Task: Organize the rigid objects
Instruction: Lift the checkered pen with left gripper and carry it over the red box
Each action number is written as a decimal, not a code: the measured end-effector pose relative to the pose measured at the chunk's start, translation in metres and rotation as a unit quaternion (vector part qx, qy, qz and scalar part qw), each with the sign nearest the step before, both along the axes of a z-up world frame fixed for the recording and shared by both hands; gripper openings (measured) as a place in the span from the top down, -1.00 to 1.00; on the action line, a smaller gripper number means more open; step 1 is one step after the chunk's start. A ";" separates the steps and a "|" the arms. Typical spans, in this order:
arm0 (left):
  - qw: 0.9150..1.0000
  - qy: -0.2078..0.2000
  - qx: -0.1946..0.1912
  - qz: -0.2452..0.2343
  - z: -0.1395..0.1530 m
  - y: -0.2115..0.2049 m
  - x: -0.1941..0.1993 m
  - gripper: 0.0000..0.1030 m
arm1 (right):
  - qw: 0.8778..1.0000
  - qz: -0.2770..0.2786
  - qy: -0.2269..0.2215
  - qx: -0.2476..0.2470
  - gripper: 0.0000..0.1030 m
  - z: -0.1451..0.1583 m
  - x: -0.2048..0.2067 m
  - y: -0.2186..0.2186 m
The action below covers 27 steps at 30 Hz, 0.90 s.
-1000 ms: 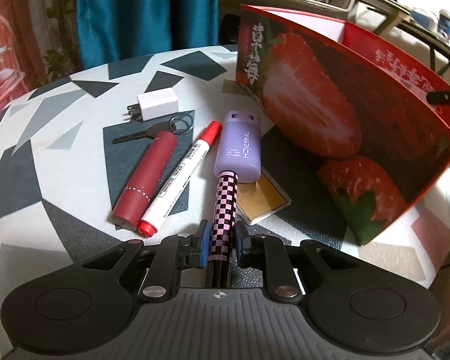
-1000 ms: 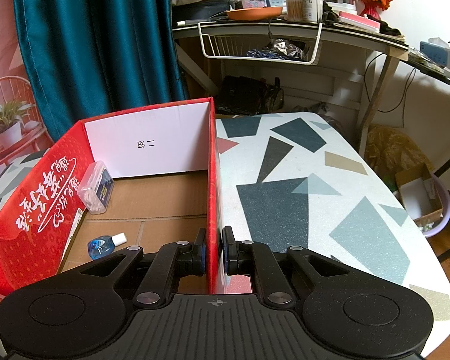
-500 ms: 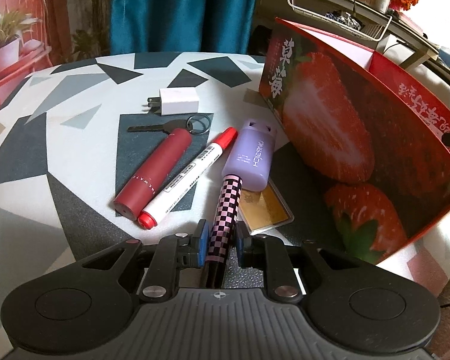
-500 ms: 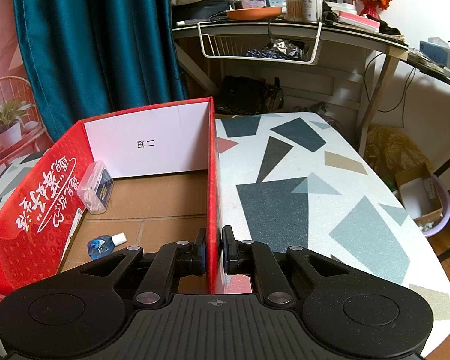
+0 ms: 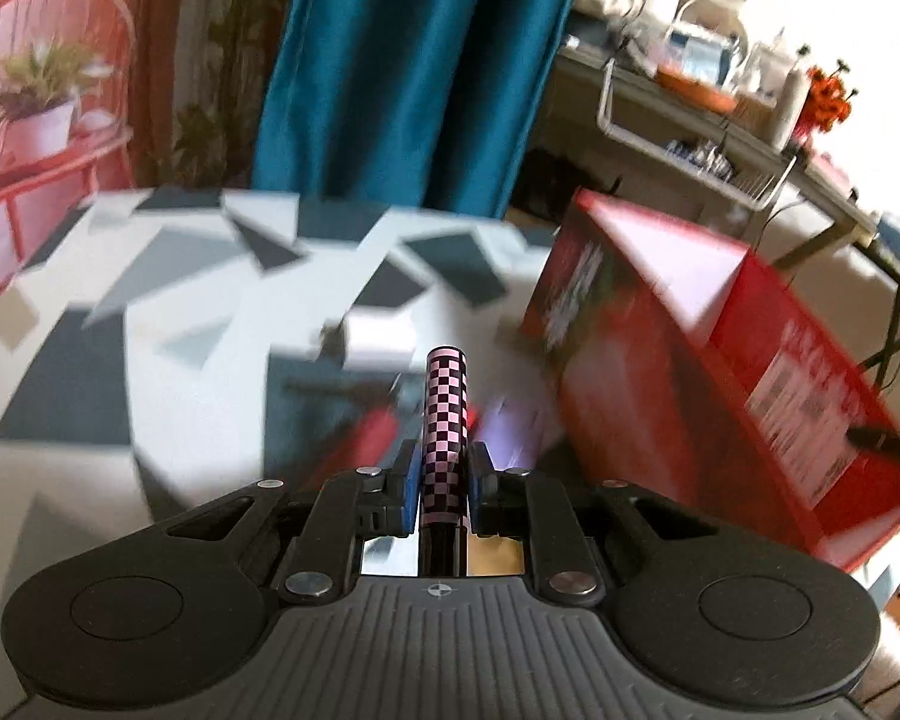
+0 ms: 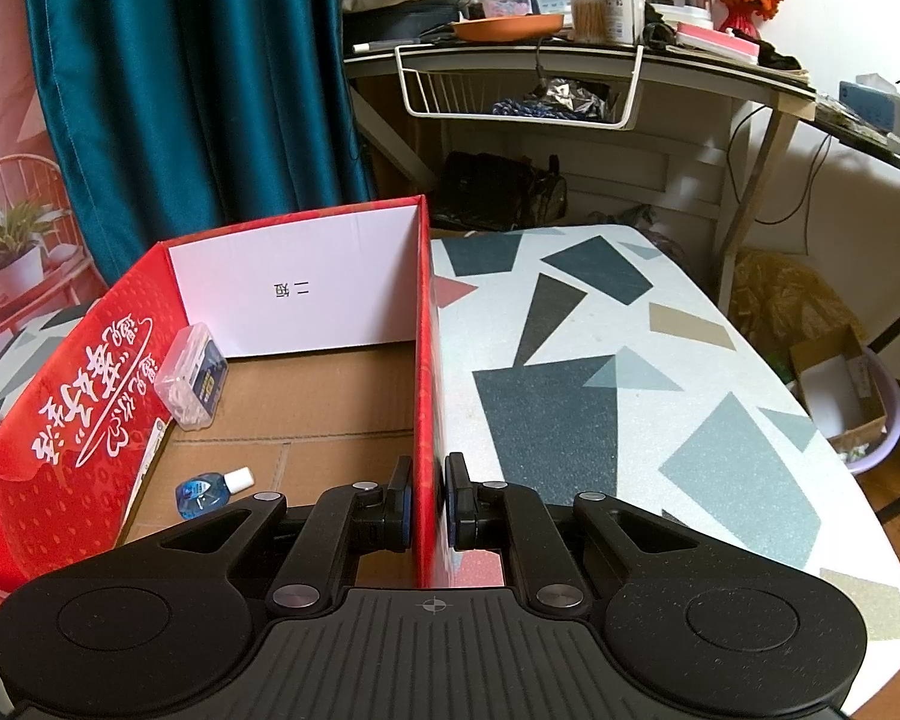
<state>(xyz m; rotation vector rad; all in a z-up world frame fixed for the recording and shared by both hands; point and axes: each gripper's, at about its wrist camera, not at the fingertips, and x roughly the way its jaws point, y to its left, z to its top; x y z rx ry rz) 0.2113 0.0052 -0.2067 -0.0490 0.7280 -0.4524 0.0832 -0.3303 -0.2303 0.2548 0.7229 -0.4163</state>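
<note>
My left gripper (image 5: 441, 483) is shut on a pink-and-black checkered pen (image 5: 445, 414) and holds it lifted above the table, pointing forward. The items left on the table below it are blurred: a red tube (image 5: 366, 432) and a purple case (image 5: 510, 426). The red strawberry box (image 5: 720, 360) stands to the right of the pen. My right gripper (image 6: 429, 501) is shut on the right wall of that box (image 6: 425, 360). Inside the box lie a clear plastic case (image 6: 192, 375) and a small blue bottle (image 6: 207, 489).
The patterned table (image 6: 600, 390) extends to the right of the box. A white charger (image 5: 378, 339) shows blurred on the table. A teal curtain (image 5: 402, 60) and a cluttered shelf with a wire basket (image 6: 522, 90) stand behind. A red chair with a plant (image 5: 42, 102) is at the far left.
My left gripper has lifted the checkered pen off the table and tilted upward; the view is motion-blurred. The right gripper has not moved.
</note>
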 end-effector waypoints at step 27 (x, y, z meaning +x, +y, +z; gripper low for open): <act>0.972 -0.056 0.100 -0.204 0.022 -0.181 0.054 0.67 | 1.000 0.001 0.002 -0.001 0.82 0.000 0.003 0.000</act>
